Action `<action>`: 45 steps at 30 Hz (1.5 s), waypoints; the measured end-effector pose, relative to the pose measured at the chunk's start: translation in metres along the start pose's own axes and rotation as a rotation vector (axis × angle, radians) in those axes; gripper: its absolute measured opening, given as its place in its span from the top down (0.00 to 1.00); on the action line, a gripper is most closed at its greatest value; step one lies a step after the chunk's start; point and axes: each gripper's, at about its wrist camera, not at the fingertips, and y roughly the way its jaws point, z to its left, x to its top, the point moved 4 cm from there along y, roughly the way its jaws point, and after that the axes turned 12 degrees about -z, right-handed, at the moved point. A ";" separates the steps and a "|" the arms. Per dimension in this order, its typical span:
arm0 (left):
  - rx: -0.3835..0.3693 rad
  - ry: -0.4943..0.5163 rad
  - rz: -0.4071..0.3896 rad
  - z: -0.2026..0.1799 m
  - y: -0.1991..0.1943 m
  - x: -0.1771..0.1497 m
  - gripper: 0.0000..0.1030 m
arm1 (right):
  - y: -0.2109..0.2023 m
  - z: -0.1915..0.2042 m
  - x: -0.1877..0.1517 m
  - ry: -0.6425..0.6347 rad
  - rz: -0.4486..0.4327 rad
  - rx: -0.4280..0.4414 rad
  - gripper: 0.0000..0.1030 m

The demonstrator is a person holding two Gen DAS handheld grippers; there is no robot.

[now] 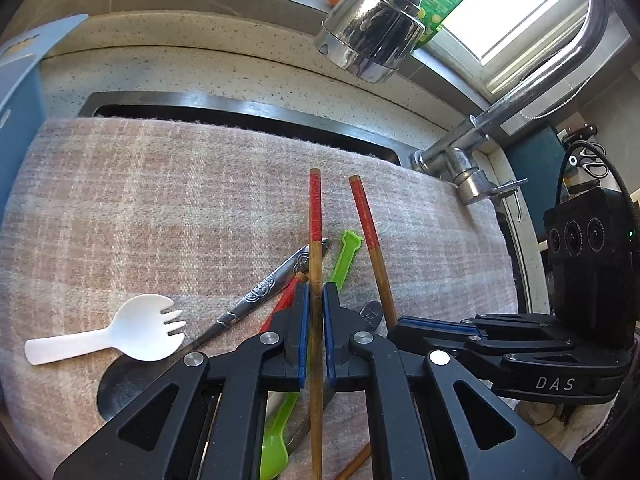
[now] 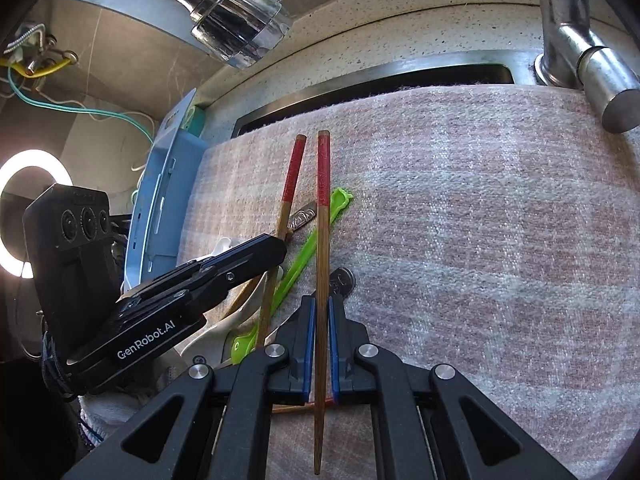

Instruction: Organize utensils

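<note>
On the pink-and-grey plaid woven cloth [image 1: 140, 200] that covers the sink, the leftmost thing is a small white plastic spork [image 1: 132, 336], lying flat with its tines toward the right. Just right of it runs a silver metal utensil handle with embossed flower pattern [image 1: 260, 292], angled up toward the right; its working end is hidden under the left gripper. A bright green plastic spoon [image 1: 344, 256] lies beside that handle, and its bowl shows low between the black arms of the left gripper.

The left gripper [image 1: 316, 304] stands over this pile with its blue-padded fingers [image 1: 303, 320] drawn narrow around a wooden chopstick with a red-painted top [image 1: 315, 208], which rises straight up between them. To its right, a second wooden chopstick with a red-painted top [image 1: 365, 216] leans slightly left at its upper end. In the right wrist view the right gripper [image 2: 321, 316] grips this one, its fingers [image 2: 309, 328] pinched close on the shaft, with the red end pointing toward the sink edge and the point toward the camera.

Above hangs a chrome pull-out faucet head [image 1: 370, 36], with the chrome faucet base [image 1: 460, 164] at the far right corner of the cloth.
</note>
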 end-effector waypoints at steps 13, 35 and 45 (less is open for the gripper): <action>0.009 0.050 -0.006 -0.014 0.001 0.000 0.94 | -0.003 0.003 0.001 0.014 -0.012 -0.003 0.94; 0.047 0.010 -0.194 0.052 -0.129 0.034 0.94 | -0.007 0.115 0.025 -0.093 -0.087 0.130 0.94; 0.136 -0.042 -0.247 0.128 -0.166 0.052 0.94 | 0.045 0.196 0.040 -0.142 -0.085 0.168 0.94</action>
